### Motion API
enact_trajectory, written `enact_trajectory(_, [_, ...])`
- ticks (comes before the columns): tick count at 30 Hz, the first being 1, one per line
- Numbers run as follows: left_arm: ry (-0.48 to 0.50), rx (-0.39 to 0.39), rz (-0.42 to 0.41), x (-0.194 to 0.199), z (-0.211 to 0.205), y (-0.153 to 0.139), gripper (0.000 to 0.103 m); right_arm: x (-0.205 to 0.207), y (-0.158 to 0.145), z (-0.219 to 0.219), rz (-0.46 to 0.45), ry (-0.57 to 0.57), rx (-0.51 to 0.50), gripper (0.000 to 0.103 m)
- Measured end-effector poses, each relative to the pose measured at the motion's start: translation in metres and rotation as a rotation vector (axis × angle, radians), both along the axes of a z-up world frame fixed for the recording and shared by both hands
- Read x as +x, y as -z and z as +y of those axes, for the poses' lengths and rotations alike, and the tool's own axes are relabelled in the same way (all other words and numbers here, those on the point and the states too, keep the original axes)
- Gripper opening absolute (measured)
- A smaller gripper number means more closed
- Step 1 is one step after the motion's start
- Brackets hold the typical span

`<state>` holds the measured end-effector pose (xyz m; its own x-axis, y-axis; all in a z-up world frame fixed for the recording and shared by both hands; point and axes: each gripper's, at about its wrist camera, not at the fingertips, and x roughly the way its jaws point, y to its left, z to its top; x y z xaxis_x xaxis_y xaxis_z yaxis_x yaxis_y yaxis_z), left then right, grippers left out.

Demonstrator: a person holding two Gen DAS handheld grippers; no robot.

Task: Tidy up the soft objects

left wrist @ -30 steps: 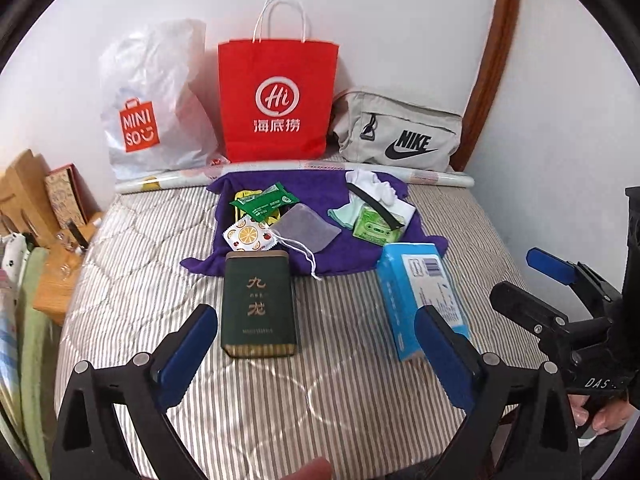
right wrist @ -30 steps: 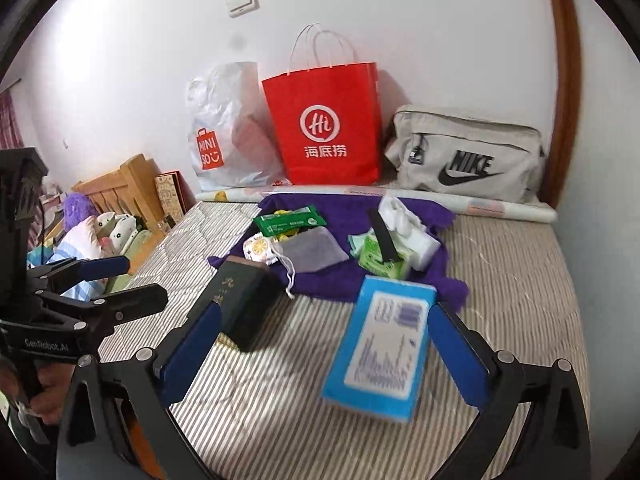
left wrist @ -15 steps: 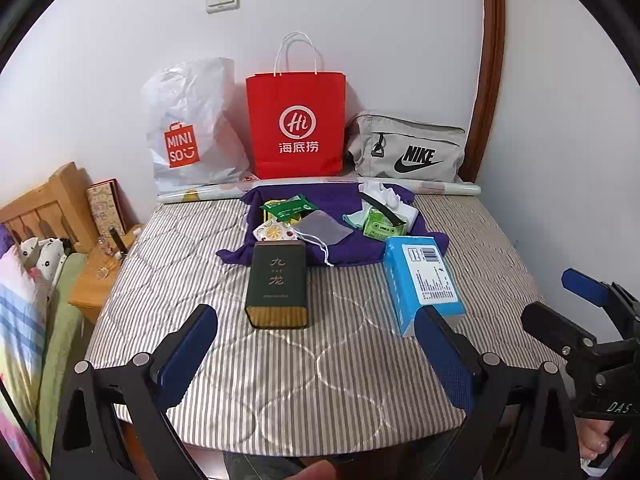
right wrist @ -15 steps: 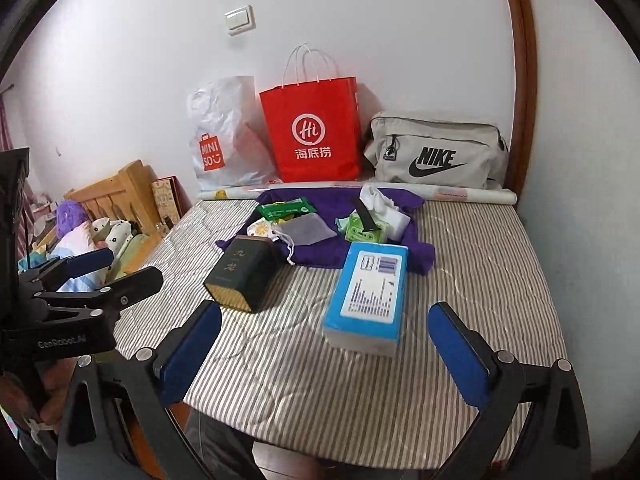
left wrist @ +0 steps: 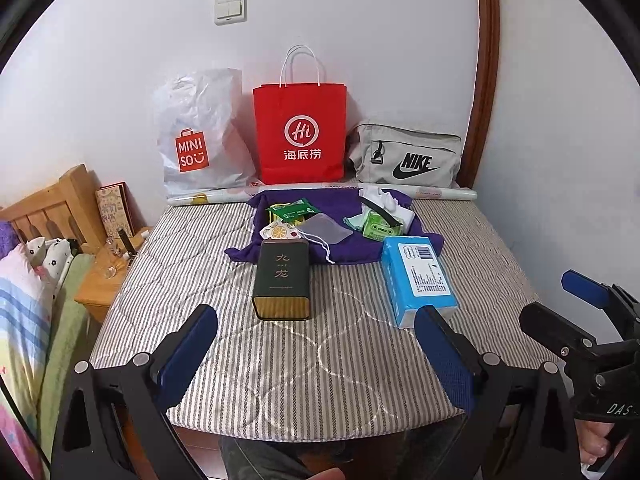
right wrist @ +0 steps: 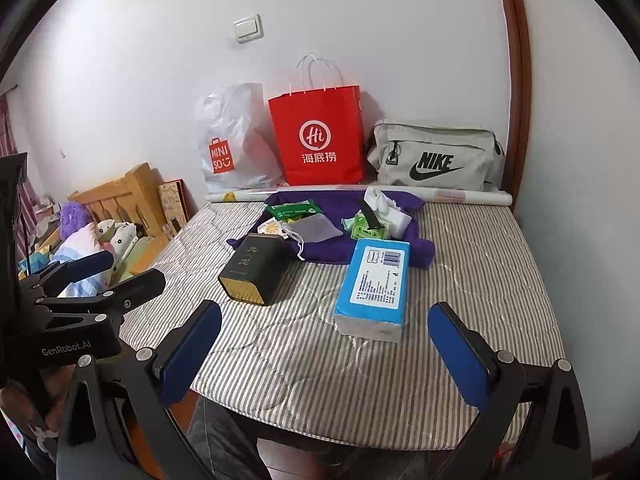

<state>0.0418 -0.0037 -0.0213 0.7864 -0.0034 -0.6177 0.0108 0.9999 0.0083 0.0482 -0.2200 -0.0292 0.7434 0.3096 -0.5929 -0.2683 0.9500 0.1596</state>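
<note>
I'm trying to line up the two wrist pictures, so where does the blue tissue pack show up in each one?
Left wrist view: the blue tissue pack lies right of centre on the striped mattress, right of the dark green tin.
Right wrist view: it lies just right of centre, again right of the tin.
Shared landmark: the red paper bag against the wall.

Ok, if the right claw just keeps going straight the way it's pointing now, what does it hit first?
Probably the blue tissue pack: it lies on the striped mattress straight ahead between the open right claw fingers. Depth is hard to judge, but nothing else looks nearer.
</note>
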Motion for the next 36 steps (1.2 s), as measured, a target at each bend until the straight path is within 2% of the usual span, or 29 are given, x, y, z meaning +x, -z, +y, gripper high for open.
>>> enact_trajectory(36, [-0.003,-0.005,-0.010,-0.009,-0.004,-0.003,0.100,-0.012,-0.005,-0.001,-0.009,0.006,-0.001,0.102])
